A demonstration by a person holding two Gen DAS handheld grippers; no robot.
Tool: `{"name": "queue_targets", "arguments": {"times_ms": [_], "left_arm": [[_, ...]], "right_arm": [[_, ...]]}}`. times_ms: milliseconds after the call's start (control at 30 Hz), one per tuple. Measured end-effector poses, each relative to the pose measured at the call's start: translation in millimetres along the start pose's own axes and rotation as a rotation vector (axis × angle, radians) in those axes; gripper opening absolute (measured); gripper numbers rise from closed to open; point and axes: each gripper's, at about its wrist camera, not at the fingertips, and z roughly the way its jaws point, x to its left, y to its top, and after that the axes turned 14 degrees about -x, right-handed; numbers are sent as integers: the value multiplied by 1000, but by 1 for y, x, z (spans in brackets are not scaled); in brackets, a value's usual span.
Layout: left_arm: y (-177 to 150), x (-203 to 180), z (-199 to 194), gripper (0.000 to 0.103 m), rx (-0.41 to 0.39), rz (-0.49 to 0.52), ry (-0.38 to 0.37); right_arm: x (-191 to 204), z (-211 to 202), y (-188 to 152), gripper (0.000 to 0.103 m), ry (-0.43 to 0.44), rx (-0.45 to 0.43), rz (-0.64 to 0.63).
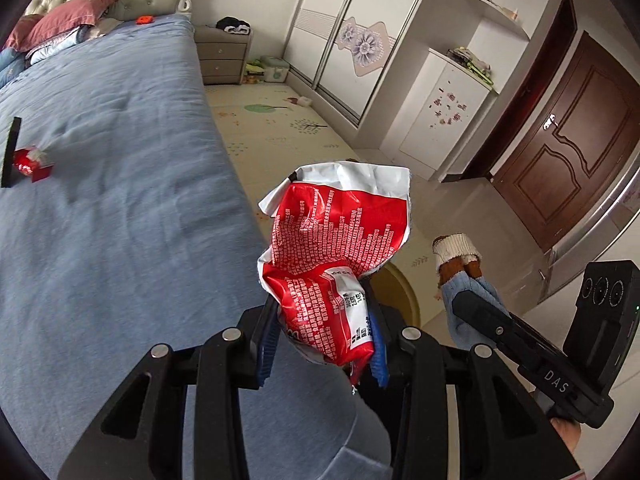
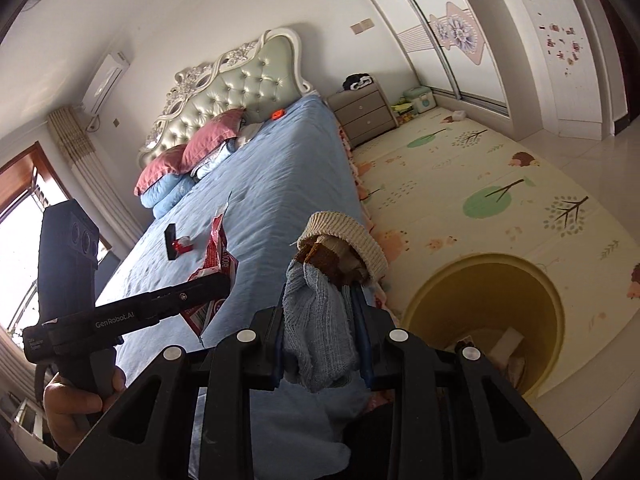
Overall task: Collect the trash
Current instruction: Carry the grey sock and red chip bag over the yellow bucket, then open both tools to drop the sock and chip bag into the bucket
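Observation:
My left gripper (image 1: pixel 324 336) is shut on a crumpled red and white snack wrapper (image 1: pixel 340 232), held up beside the bed's edge. In the right wrist view that left gripper (image 2: pixel 218 282) and its wrapper (image 2: pixel 218 246) hang over the blue bedspread. My right gripper (image 2: pixel 320 344) is shut on a blue, brown and cream sock (image 2: pixel 316 312). The sock (image 1: pixel 458 254) and the right gripper (image 1: pixel 468 298) also show in the left wrist view. A round yellow bin (image 2: pixel 486 270) stands on the mat just right of the sock, with scraps inside. A small red wrapper (image 1: pixel 28 164) lies on the bed.
The blue bed (image 1: pixel 120 200) fills the left, with pillows (image 2: pixel 208 142) at the headboard. A black block (image 1: pixel 11 152) stands by the small wrapper. A patterned play mat (image 2: pixel 500 184), a grey nightstand (image 2: pixel 364 114), a sliding wardrobe (image 1: pixel 344 44) and a brown door (image 1: pixel 572 148) surround the floor.

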Motion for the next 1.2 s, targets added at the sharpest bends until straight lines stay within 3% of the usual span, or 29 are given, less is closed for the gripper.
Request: {"name": "queue_targets", "arguments": {"times_ms": [167,400,700,800,867,900,933,1200], "left_arm": [[0,-30,41,38,61,39,-31],[-7,-54,92,38,152,67,-54],[-2,-81,130,38,182,123,-68],[-2,-85,142,39,200,132,-67],[-5,-87,147,50,208,144,-51],[-6,-87,150,67,213,153,-37],[-7,-87,152,80,212,160,-19],[-7,-85,156,85,227,146,-25]], "right_arm": [[-45,-8,1,27,-93,-19,44],[-92,-11,-3,28,-160,-13,102],[-121,2,-10,28,-210,20,136],[-126,7,-12,32,-220,35,137],[-131,10,-15,43,-231,52,143],[-132,10,-15,55,-234,49,159],[-134,9,-16,58,-233,42,174],[-146,-1,-15,58,-259,31,217]]}}
